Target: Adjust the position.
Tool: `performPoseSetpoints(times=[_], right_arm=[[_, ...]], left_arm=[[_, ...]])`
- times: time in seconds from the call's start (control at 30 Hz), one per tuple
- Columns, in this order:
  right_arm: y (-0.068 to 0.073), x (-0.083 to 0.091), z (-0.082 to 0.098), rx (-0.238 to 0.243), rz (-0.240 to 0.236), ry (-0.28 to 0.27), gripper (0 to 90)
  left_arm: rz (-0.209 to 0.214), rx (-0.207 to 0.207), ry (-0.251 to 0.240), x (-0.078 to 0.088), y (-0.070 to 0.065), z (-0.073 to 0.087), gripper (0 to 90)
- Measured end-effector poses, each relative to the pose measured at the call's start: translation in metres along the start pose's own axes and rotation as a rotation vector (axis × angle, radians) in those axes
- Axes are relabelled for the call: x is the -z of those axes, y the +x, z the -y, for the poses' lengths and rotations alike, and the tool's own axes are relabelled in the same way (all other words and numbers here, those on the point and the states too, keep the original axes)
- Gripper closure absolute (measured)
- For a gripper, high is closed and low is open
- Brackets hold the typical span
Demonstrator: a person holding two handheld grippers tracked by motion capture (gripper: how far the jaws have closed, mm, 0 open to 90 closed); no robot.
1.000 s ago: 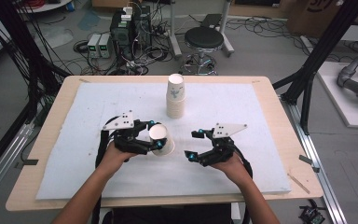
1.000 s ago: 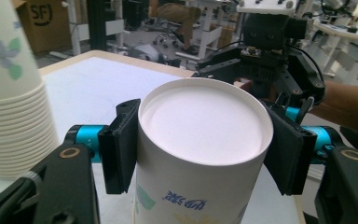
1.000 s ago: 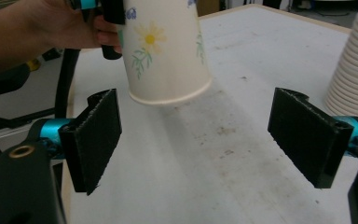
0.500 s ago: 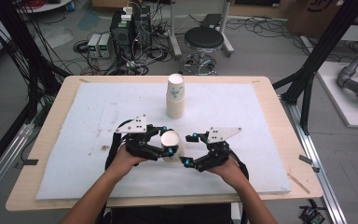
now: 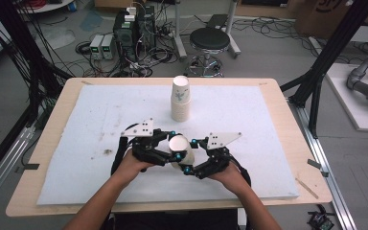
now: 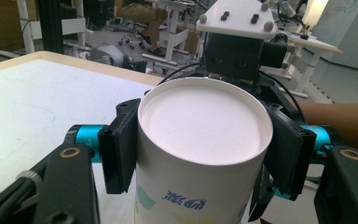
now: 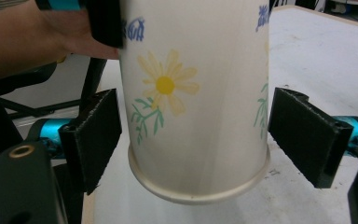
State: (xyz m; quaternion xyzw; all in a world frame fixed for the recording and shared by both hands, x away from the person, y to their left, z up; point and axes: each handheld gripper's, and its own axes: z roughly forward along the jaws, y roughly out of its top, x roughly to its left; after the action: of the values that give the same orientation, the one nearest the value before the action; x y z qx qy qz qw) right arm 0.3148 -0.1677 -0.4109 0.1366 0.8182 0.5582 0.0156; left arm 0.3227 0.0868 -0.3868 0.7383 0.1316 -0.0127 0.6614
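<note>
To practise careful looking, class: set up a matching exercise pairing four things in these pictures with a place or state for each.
Things:
1. left gripper
2. right gripper
3. stack of cups
4. stool

Places or states:
A. on the floor beyond the table
B. upright on the white mat, apart from both hands
C. jaws clamped on the upside-down cup
D. jaws open on either side of the cup, near its rim

Pairs: 1-C, 2-D, 3-B, 4-A
</note>
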Motion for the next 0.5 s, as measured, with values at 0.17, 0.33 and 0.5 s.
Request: performPoseSetpoints(times=[0.17,0.33,0.5], right_arm=[[0.0000,-0.0026,0.0007,0.011,-0.007,0.010,20.9],[-0.0007,-0.0008,0.0007,0.012,-0.017,0.010,27.4],[0.0002,0.0002,0.0001,0.043,-0.014,0.017,34.2]], left_arm=[[0.011,0.005,-0.012,0.0001,-0.0001,-0.0003,35.2],[0.012,0.000,-0.014,0.0008,-0.0004,-0.0005,35.6],[0.005,-0.016,0.004,0.0018,-0.0009,-0.0008,35.3]])
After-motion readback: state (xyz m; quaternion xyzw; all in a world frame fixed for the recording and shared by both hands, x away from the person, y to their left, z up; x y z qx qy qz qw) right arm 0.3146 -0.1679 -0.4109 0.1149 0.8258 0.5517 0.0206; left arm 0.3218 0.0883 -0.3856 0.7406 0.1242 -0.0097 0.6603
